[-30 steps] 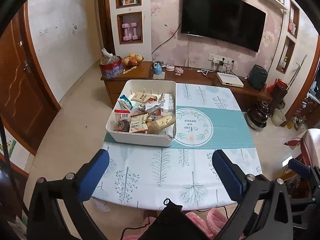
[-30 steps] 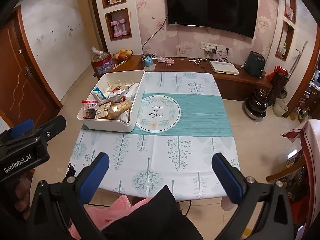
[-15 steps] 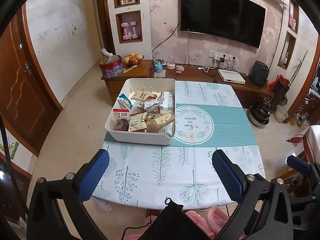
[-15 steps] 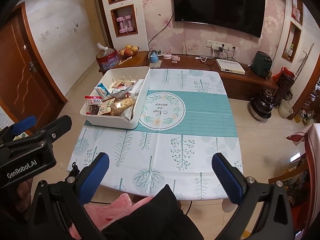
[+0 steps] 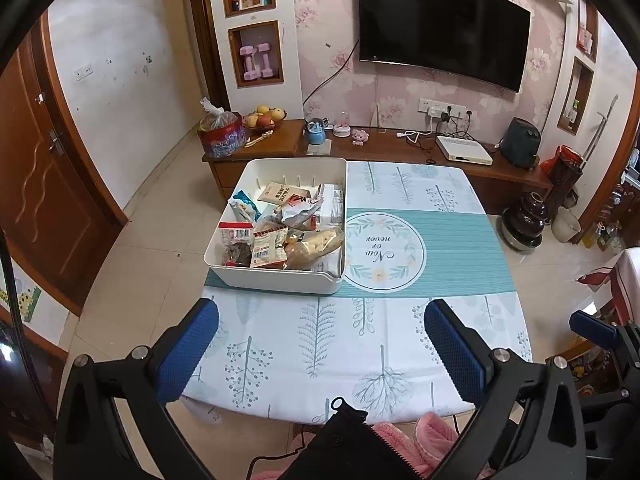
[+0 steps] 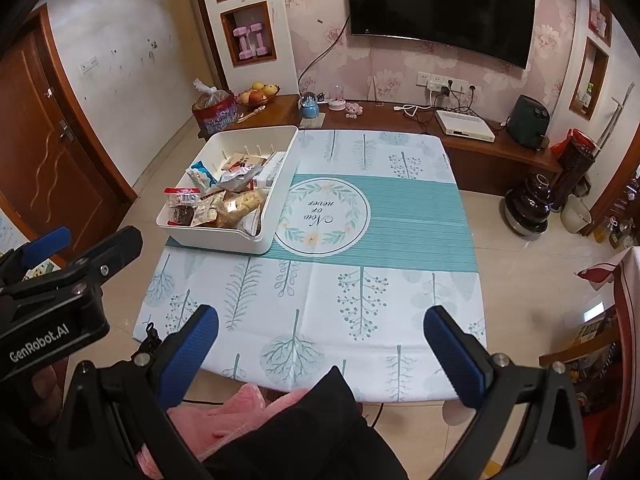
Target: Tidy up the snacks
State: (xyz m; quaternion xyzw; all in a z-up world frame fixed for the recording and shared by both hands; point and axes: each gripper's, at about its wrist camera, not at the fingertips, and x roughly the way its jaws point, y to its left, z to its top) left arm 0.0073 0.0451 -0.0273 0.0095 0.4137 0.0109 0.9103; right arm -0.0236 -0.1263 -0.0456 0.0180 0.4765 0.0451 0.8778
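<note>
A white plastic bin (image 5: 276, 278) (image 6: 224, 242) stands on the left half of the table, holding several loose snack packets (image 5: 280, 228) (image 6: 224, 200) in a jumble. My left gripper (image 5: 320, 332) hovers open above the table's near edge, short of the bin, with nothing between its blue pads. Farther right, my right gripper (image 6: 320, 336) is open too and holds nothing. The left gripper's body (image 6: 52, 300) shows at the left of the right wrist view, gripped by a hand.
The table (image 5: 400, 344) wears a white and teal tree-print cloth with a round emblem (image 5: 380, 252) beside the bin. A wooden TV cabinet (image 5: 400, 152) with fruit, trinkets and cables runs behind it. Dark pots (image 5: 524, 224) stand on the floor at right.
Both grippers have risen and drawn slightly nearer the table, so the bin sits lower and larger in view. Their jaws stay wide apart.
</note>
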